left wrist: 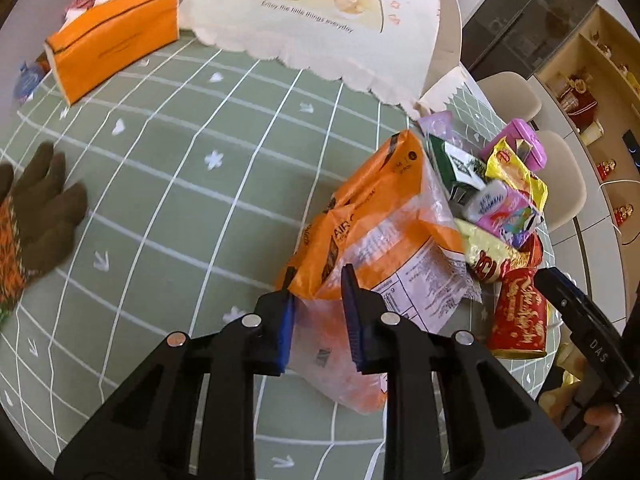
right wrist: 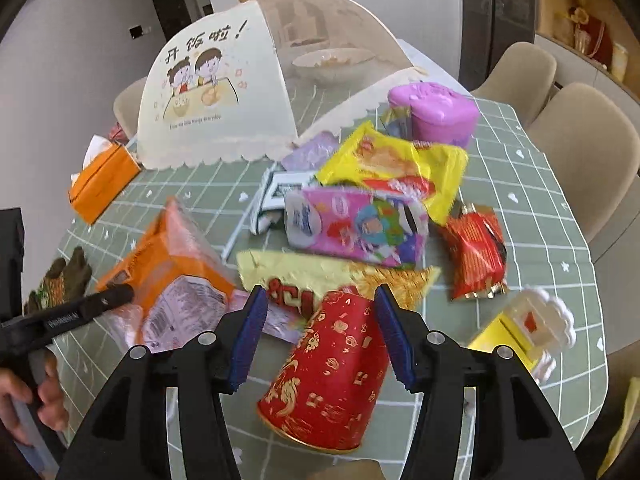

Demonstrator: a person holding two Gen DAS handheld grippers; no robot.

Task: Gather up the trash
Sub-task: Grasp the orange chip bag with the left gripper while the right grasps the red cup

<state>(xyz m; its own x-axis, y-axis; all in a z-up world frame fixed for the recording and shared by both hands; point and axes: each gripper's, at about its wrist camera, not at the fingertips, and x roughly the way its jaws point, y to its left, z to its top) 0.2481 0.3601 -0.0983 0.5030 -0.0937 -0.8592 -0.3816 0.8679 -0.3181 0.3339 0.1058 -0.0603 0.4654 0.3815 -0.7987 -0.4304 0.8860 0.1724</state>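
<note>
My left claw (left wrist: 318, 316) pinches the near edge of the orange bag (left wrist: 372, 236) on the tabletop (left wrist: 168, 184). My right claw (right wrist: 320, 334) is wide open around the tipped red cup (right wrist: 332, 376), holding nothing. The cup's mouth points toward me.

Each hand-held gripper (left wrist: 320, 312) (right wrist: 320, 336) has black triangular arms, silver round screws and ribbed blue pads (left wrist: 285, 332).

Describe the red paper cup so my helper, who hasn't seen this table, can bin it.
On the green checked tablecloth, find the heap of snack wrappers in front of the cream food cover. At its near edge the red paper cup lies on its side: the only cone-shaped piece, with gold patterns.
</note>
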